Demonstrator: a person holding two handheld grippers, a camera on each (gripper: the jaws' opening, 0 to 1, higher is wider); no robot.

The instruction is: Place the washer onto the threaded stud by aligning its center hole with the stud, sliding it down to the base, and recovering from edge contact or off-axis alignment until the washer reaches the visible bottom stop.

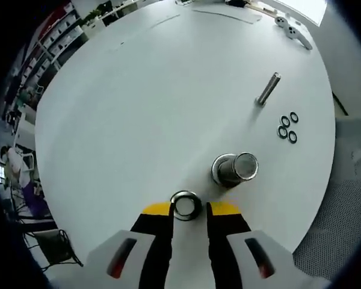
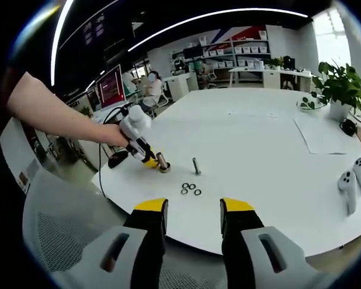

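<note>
Left gripper [image 1: 188, 211] jaws pinch a washer [image 1: 186, 205] beside a metal cylinder [image 1: 234, 168] on the white table [image 1: 138, 108]. Right gripper [image 2: 192, 212] hangs wide open, empty; its view catches the stud [image 2: 196, 165] upright by four black rings [image 2: 191, 189], left gripper [image 2: 150, 159] just beyond.

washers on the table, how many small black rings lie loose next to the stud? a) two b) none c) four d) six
c, four small black washers lie in a cluster on the white table beside the upright stud; the right gripper view shows the same four.
</note>
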